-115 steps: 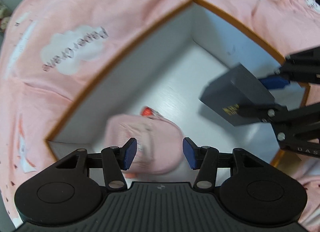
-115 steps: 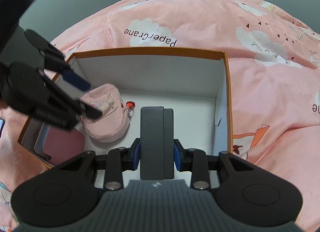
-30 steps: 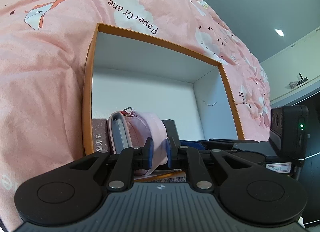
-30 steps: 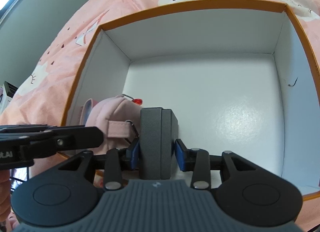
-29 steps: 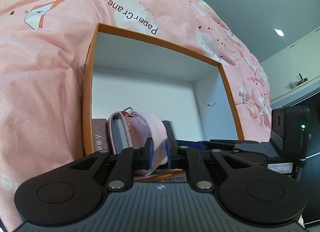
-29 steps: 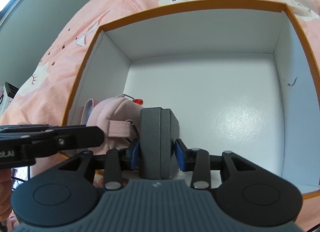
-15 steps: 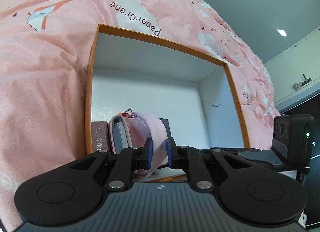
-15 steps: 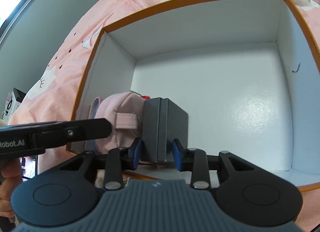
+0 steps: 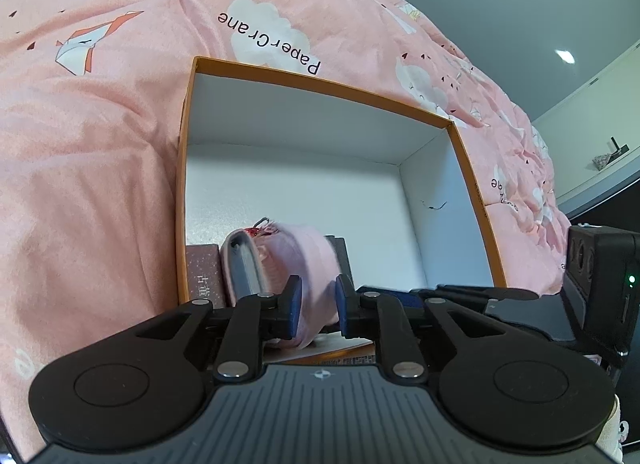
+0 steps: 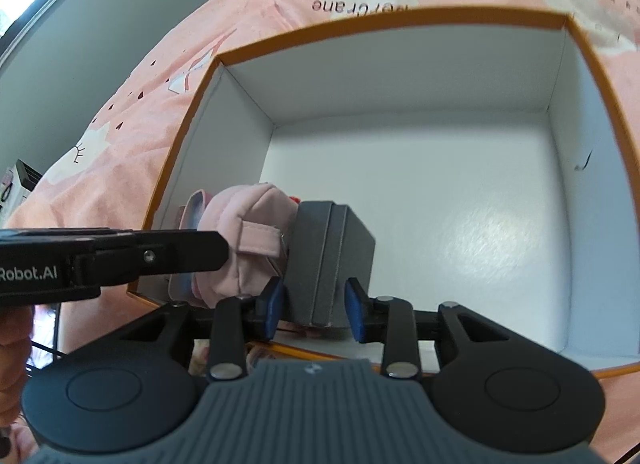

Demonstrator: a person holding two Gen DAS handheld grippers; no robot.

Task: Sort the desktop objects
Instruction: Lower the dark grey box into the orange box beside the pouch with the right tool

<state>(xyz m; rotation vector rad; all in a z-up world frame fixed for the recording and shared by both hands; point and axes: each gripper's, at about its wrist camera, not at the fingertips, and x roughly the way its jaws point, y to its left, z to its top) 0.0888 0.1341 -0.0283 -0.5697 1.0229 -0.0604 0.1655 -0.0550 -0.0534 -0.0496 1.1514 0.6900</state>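
Both grippers are working down in the near-left corner of the orange-rimmed box (image 10: 392, 20), which is sitting on a pink bedspread (image 9: 92, 152).

The left gripper (image 9: 316, 310) is easing its fingers apart, with the pink pouch (image 9: 298, 252) lying between the blue pads; the cloth is bulging between them, so they look to be touching it, though the grip is going slack. From the right camera the pouch (image 10: 248, 232) is showing at about 9 o'clock, standing on edge beside a thin pink book (image 9: 240, 264) and a maroon box (image 9: 204, 276) tucked against the left wall.

The right gripper (image 10: 314, 310) is spreading too. The grey case (image 10: 330, 260) is standing between its fingers, tilted, with a clear gap at the right pad and the left one just about alongside, so it seems to be standing on the box floor by itself, leaning on the pouch.

On handling: the pouch is soft and squashy and probably light, so it will sag unless it is pinched across its thick middle or by the strap tab. The case looks stiff, smooth-sided and a bit slippery, best squeezed flat across its two broad faces, low down. With both fingers letting go, it may tip over.
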